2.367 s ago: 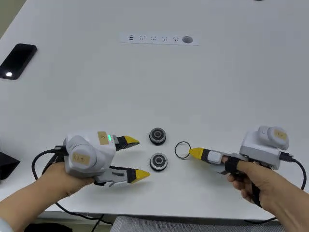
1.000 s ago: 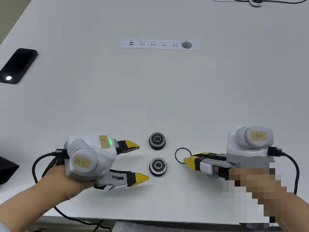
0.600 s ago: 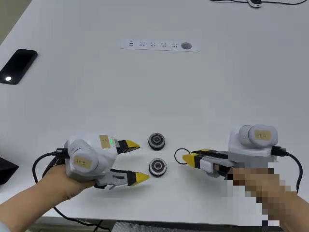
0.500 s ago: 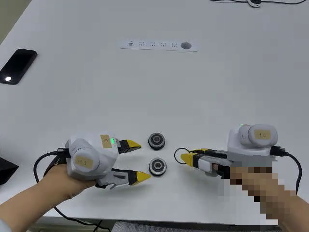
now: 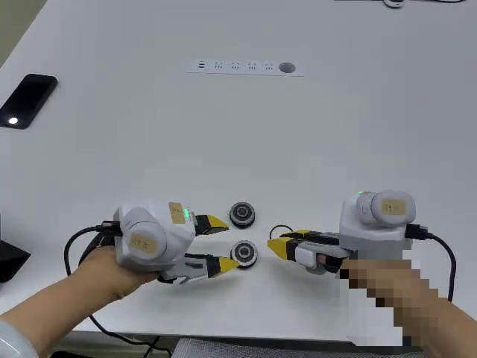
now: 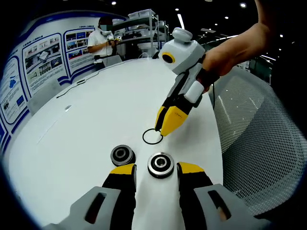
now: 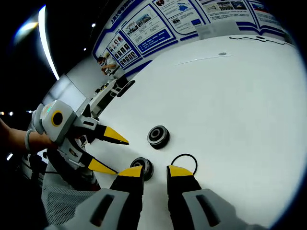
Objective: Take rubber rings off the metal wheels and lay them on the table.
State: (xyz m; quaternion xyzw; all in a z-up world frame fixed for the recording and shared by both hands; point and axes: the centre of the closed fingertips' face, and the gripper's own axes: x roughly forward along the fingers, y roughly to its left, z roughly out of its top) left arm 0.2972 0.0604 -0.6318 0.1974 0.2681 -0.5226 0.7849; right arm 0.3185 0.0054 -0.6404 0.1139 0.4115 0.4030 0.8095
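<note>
head view looks down on the white tabletop (image 5: 335,134), where two metal wheels sit between the two tools: the far wheel (image 5: 241,213) and the near wheel (image 5: 244,253), close together but apart. the left hand-held gripper (image 5: 231,242) lies low in the left hand (image 5: 104,272), jaws spread wide and empty, its lower tip at the near wheel's left edge; contact cannot be told from here. the right hand-held gripper (image 5: 273,247) points left, about level with the tabletop, and its yellow tip hides part of the loose rubber ring (image 5: 278,229), which lies flat just right of the wheels. farther back lie a power strip (image 5: 244,67) and a black phone (image 5: 28,91). left gripper view settles what the head view leaves vague: the near wheel (image 6: 160,164) sits in the mouth of the left tool's jaws, between the yellow tips, unclasped, with a sliver of tabletop showing on its left. its rim shines bright there, while the far wheel (image 6: 123,155) looks dark all round. the same view shows the ring (image 6: 153,136) as a whole circle, with the right tool's tip (image 6: 169,122) over its edge, slanting down from a hand above. right gripper view shows that tool's own jaws (image 7: 155,171) a narrow gap apart with nothing between them. the ring (image 7: 183,164) lies just past the right jaw and the near wheel (image 7: 142,167) just past the left jaw.
</note>
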